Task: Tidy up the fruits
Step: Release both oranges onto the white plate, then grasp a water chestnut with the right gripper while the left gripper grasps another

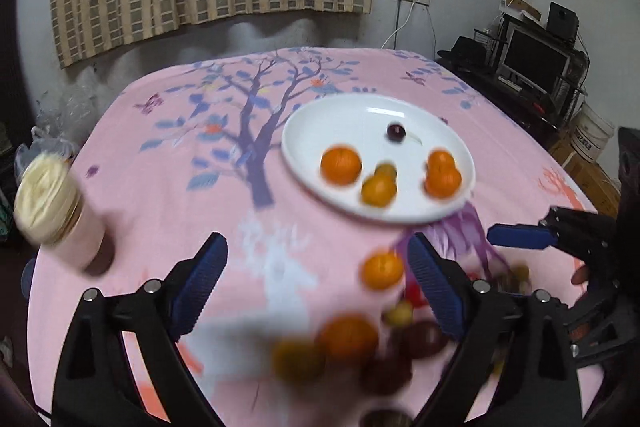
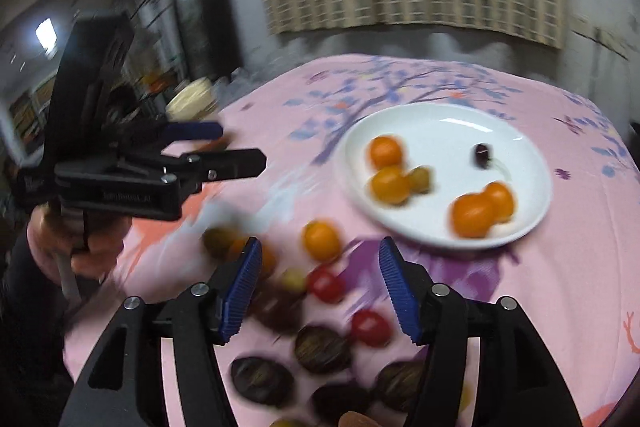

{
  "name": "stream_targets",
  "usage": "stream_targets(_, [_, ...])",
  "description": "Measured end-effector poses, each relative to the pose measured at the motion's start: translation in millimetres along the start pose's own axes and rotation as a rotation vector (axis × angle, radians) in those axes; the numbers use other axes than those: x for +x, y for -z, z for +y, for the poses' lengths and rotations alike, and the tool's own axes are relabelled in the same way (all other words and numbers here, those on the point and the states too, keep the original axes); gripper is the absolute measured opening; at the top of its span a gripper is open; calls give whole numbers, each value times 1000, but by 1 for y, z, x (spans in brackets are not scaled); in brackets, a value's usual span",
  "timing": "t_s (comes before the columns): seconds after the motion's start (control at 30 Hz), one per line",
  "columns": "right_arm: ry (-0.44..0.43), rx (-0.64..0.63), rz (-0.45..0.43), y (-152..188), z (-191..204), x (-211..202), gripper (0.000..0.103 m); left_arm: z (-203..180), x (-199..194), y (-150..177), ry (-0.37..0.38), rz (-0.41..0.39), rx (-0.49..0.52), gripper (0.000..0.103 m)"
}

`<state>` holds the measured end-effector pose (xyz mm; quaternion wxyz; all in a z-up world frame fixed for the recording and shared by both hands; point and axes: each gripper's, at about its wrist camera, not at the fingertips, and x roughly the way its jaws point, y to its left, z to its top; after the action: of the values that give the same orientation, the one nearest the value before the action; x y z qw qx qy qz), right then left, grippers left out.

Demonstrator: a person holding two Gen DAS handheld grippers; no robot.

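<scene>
Nearest the right gripper (image 2: 320, 291), at six o'clock in its view, lies a loose pile of fruit on the pink cloth (image 2: 560, 287): dark oval fruits (image 2: 322, 349) low in the frame, two red cherry tomatoes (image 2: 370, 327) just above them, and a lone orange (image 2: 322, 241) at twelve o'clock from the fingertips. This gripper's jaws stand moderately apart with nothing pressed between the pads; the pile shows through the gap.

The left gripper (image 1: 318, 285) has its jaws spread wide and empty, with the blurred pile at five o'clock of its view and the lone orange just inside its right finger (image 1: 434, 287).

Farther off, at one o'clock in both views, sits the white plate (image 2: 532, 211), already carrying several oranges (image 2: 474, 215), a smaller yellowish fruit, and one dark cherry (image 2: 481, 155) with a thin stem.

Judged from this, sorting is partway done: both grippers are empty and between picks. The next move calls for settling a gripper over one fruit, most likely the lone orange, which sits clear of the others, and closing gently, since round fruit will roll.

The oranges are near-round, with no clear axis. The dark ovals lie flat, their long axes running roughly nine to three o'clock, though blur makes that uncertain. A lidded jar (image 1: 52, 205) stands at nine o'clock, well apart.
</scene>
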<state>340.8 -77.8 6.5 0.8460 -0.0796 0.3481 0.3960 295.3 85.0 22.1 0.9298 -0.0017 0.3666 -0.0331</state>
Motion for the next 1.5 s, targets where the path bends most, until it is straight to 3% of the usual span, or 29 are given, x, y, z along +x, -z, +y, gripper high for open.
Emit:
stream_targets(0.1, [-60,-84,69,22,26,-1,61,3,-30,46,-27,4,-24,89])
stream_targets(0.23, [-61,-132,166,43,40,5,61,0,-56,96,-46,28,-33,89])
stream_targets(0.37, [-66,-133,199,50,44,6,61,-6,-68,121,-49,54,-27,89])
stream_targets(0.6, [-4,-169,228,57,46,18,57,-22,-68,121,-36,58,-10,89])
stream_targets(0.7, [43,-182,230,59,48,18,44,-27,-64,119,-24,68,-3,89])
stream_targets(0.87, [20,-157,229,59,44,15,43,-41,-53,119,22,92,34,88])
stream_targets(0.93, [-17,-121,212,55,39,9,43,-48,-46,119,36,100,54,83])
stream_targets(1.1, [-61,-18,122,43,21,-13,43,-55,-23,115,66,146,53,55])
stream_targets(1.27, [-56,16,94,41,14,-21,43,-55,-8,111,66,173,39,55])
stream_targets(1.43, [-60,34,82,41,11,-25,43,-57,-3,111,37,197,59,39])
stream_targets(1.5, [-56,47,79,42,7,-25,43,-55,-5,111,54,199,56,39])
